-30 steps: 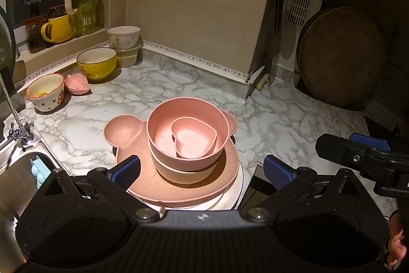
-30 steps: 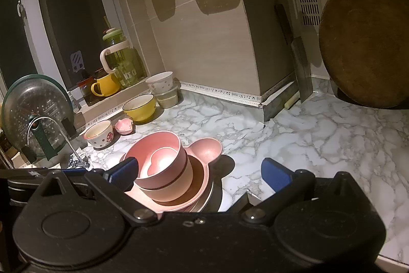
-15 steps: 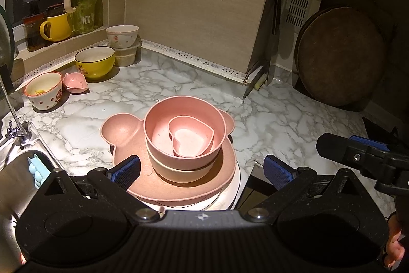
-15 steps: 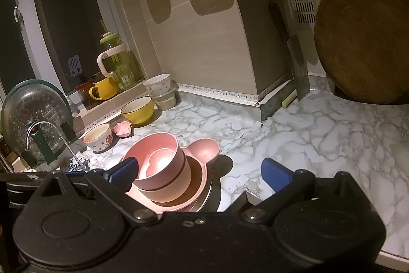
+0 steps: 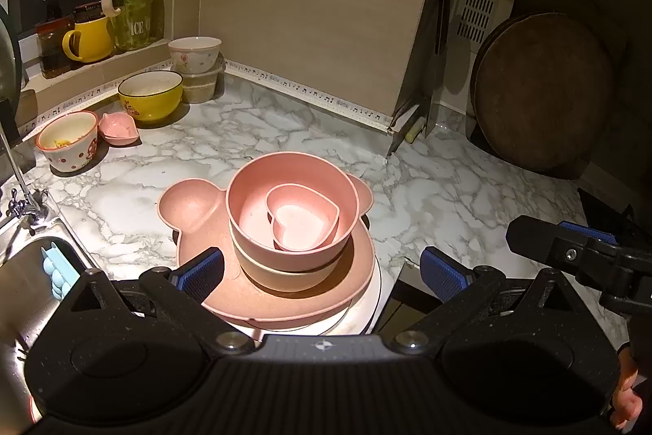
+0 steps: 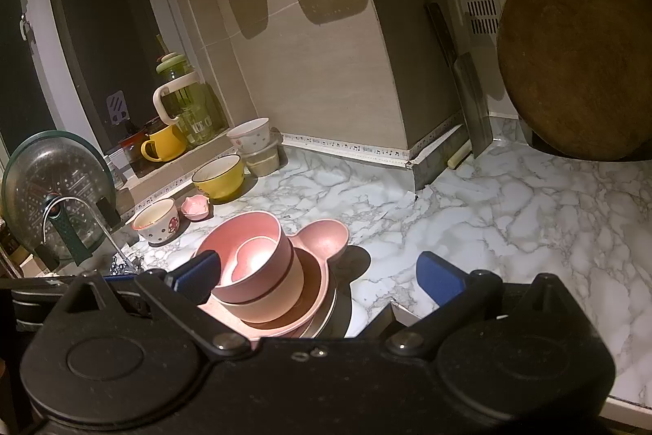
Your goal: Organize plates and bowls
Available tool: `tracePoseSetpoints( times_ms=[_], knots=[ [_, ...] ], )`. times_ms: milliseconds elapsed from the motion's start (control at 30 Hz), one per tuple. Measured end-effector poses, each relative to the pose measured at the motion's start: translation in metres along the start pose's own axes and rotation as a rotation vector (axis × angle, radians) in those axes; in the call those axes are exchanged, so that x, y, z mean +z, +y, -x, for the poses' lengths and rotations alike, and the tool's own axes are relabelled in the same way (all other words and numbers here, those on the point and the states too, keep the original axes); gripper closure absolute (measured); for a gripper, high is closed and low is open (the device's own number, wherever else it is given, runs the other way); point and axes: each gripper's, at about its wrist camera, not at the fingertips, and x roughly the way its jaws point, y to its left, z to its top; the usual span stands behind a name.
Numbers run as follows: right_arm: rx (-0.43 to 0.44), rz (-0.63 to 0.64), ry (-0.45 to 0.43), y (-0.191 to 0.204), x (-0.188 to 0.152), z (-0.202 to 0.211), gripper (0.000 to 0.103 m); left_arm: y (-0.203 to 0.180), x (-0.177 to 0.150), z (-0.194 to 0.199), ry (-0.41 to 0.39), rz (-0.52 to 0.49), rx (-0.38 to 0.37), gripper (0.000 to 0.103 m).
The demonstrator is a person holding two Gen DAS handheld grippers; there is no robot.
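We have the stack right in front of us at the near edge of the marble counter [image 5: 285, 133]: a small heart-shaped pink bowl [image 5: 302, 218] nested in a larger pink bowl [image 5: 244, 206], which sits in a beige bowl [image 5: 285, 272], all on a pink bear-eared plate [image 5: 191, 202] resting on a white plate [image 5: 366, 304]. In the right wrist view the same pile shows, the heart-shaped bowl [image 6: 250, 255] catching the light.

Our left gripper [image 5: 322, 268] has its fingers spread wide, empty, one pad on each side of the stack and above the plate rim. Our right gripper [image 6: 318, 276] is likewise spread and holds nothing, hovering to the right of the pile.

Further back along the wall we see the loose pieces: a yellow bowl [image 5: 150, 94], a small pink dish [image 5: 118, 127] just beside a strawberry-print bowl [image 5: 67, 139], and a white floral bowl [image 5: 194, 54] sitting on a lidded container [image 5: 199, 88].

We judge the risk to be the tall pile itself. It stands near the counter's front edge, with the sink [image 5: 24, 272] at its left. A finger catching the bear ear or the large bowl's rim could slide or tip the nested bowls.
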Motion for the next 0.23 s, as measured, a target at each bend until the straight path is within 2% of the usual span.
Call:
tracePoseSetpoints(
  times_ms=[233],
  knots=[
    [-0.001,-0.011,0.001,-0.0030,0.0004,-0.0013,0.001,-0.0039,0.0027,-0.0039,0.004,-0.004,-0.004,0.000]
  ],
)
